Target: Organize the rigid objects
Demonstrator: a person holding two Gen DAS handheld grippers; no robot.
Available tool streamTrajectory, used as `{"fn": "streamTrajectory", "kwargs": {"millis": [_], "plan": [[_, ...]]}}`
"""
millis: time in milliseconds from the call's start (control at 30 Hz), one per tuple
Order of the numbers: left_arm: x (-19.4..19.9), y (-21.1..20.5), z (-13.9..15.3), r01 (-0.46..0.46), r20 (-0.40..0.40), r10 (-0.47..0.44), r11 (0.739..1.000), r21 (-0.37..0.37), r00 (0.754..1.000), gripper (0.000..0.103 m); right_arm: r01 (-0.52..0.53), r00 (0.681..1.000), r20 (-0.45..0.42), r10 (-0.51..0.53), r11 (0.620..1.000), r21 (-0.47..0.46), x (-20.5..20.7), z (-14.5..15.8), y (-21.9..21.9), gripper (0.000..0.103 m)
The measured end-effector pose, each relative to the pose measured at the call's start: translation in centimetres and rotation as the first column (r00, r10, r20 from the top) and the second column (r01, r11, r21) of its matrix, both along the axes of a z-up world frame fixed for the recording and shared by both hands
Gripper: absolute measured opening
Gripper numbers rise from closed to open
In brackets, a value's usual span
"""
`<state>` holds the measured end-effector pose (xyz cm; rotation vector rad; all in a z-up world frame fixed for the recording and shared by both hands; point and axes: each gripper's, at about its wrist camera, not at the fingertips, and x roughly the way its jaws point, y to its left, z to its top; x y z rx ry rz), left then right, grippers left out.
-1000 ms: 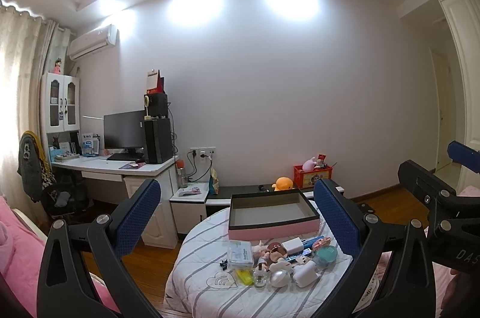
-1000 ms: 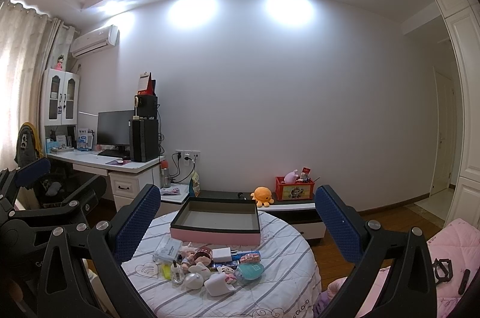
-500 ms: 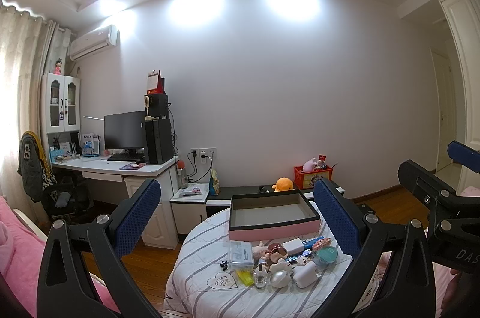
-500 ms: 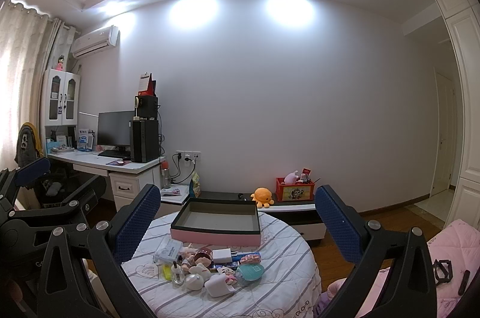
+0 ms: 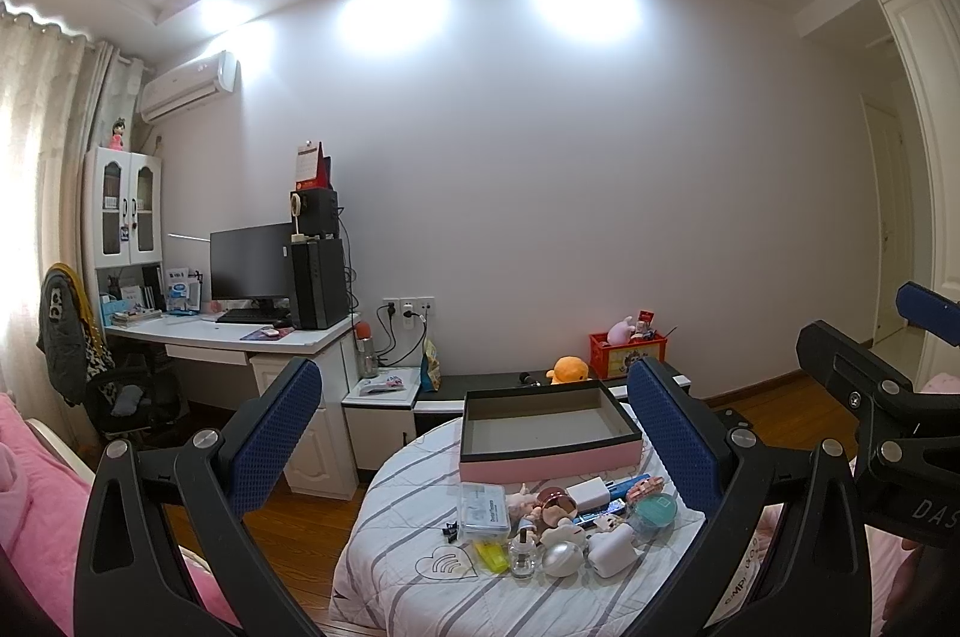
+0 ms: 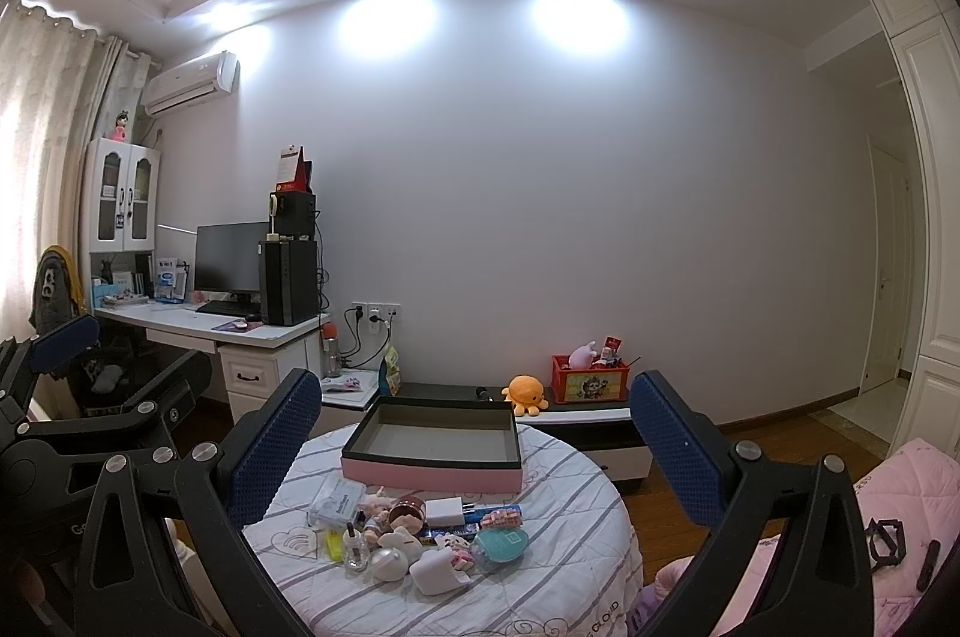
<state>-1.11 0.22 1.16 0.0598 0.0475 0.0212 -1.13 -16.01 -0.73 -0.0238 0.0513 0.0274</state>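
Observation:
An empty pink box with a black rim and grey inside sits at the far side of a round table with a striped cloth. It also shows in the right wrist view. In front of it lies a pile of small items: a clear plastic case, a white charger, a teal round case, a small glass bottle, a yellow piece and little figurines. My left gripper and my right gripper are both open, empty, held well back from the table.
A white desk with a monitor and a computer tower stands at the left. A low cabinet behind the table carries an orange plush and a red crate. Pink bedding lies at the right. The floor is wood.

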Motion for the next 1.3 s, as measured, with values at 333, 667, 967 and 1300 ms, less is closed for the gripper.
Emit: {"fn": "streamTrajectory", "kwargs": {"millis": [333,667,967,1300], "plan": [[1.0,0.2,-0.9,0.009,-0.028,-0.010,1.000,-0.007,1.000,0.103,0.003,1.000,-0.025,-0.003,1.000,-0.005,0.7,-0.7,0.1,0.103],[7.8,0.2,-7.7,0.030,-0.205,-0.035,0.999,-0.030,0.978,0.103,-0.061,0.983,-0.171,0.060,0.998,-0.004,6.5,-6.6,0.0,0.103],[15.2,1.1,-17.3,-0.012,-0.450,-0.004,0.999,-0.032,0.893,0.103,-0.066,0.917,-0.393,0.068,0.998,0.018,13.5,-16.2,-0.8,0.103],[18.2,3.0,-22.3,-0.035,-0.573,0.015,0.999,-0.024,0.819,0.103,-0.106,0.831,-0.542,0.125,0.992,0.066,18.3,-22.3,-0.5,0.103]]}}
